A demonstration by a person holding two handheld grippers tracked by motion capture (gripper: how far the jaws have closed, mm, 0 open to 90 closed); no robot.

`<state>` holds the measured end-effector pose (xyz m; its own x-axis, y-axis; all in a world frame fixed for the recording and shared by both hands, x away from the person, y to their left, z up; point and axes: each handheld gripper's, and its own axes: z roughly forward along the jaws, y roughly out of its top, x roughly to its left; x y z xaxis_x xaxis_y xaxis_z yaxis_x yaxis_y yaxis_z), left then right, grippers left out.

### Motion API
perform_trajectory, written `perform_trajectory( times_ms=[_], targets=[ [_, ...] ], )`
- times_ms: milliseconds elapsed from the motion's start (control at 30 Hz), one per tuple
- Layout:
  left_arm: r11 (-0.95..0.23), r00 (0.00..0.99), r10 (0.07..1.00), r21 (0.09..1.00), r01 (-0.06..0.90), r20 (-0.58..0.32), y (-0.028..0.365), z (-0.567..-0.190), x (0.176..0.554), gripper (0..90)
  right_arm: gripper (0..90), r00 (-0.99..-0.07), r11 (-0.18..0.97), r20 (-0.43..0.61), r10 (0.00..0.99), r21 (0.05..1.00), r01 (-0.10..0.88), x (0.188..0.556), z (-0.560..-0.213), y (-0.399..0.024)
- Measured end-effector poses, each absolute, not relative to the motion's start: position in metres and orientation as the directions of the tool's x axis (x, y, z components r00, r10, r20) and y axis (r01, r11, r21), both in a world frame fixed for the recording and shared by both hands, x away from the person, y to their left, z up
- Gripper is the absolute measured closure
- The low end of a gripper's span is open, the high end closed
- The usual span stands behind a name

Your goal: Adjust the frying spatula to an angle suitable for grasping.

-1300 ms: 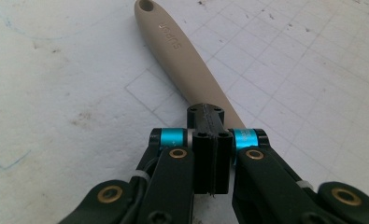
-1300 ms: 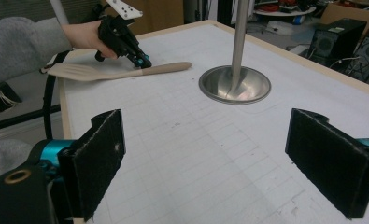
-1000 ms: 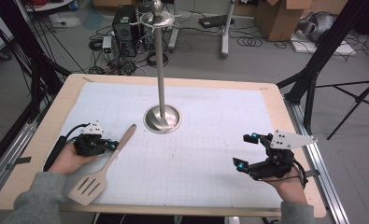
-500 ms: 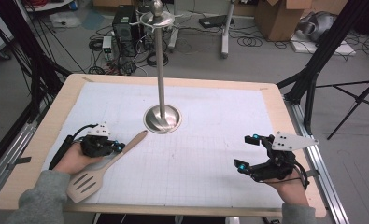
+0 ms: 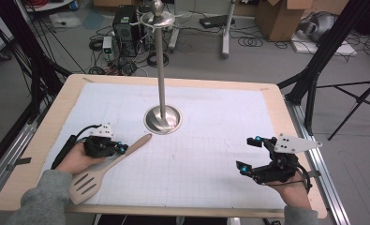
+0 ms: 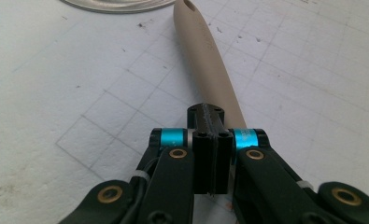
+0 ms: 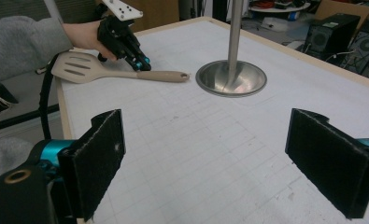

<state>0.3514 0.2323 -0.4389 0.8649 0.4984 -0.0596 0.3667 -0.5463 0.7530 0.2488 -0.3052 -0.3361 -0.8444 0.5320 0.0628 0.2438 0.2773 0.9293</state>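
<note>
- The left gripper [image 5: 119,149] sits near the front left corner of the table [image 5: 42,154], held in a hand whose grey sleeve [image 5: 40,199] comes in over the front edge.
- Its jaws are pressed together on the handle of a spatula [image 5: 108,166]; the left gripper view shows the two pads clamped tight around the beige handle [image 6: 210,65], about midway along it.
- The spatula lies slantwise near the front left corner (slotted blade toward the front edge, handle tip toward the middle of the table); whether it rests on the mat or is lifted off it I cannot tell.
- The right gripper [image 5: 249,153] rests near the front right corner, well apart from the spatula, a grey three-cornered plate on top of it.
- Its fingers [image 7: 100,154] are spread wide with only bare mat between them.
- A white gridded mat [image 5: 210,140] covers most of the table.
- Farther back, around the middle of the table, stands a metal stand [image 5: 162,117]: a round base with a tall upright pole, the handle tip lying just short of the base.
</note>
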Motion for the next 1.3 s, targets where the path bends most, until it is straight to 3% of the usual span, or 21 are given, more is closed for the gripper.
perform_trajectory(
  times_ms=[300,567,1300],
  targets=[
    [-0.471,0.869,0.489,0.815,0.337,-0.077,0.246,-0.415,0.337,89.7,11.2,-0.846,0.273,0.067,0.529,0.93,0.244,0.25,-0.336,-0.306],
    [-0.559,0.905,0.423,0.775,0.295,-0.039,0.234,-0.416,0.323,89.7,11.2,-0.85,0.274,0.07,0.523,0.93,0.246,0.252,-0.336,-0.303],
    [-0.674,0.923,0.385,0.69,0.263,0.025,0.235,-0.425,0.312,89.7,11.2,-0.861,0.28,0.075,0.504,0.928,0.245,0.259,-0.338,-0.297]
  ],
)
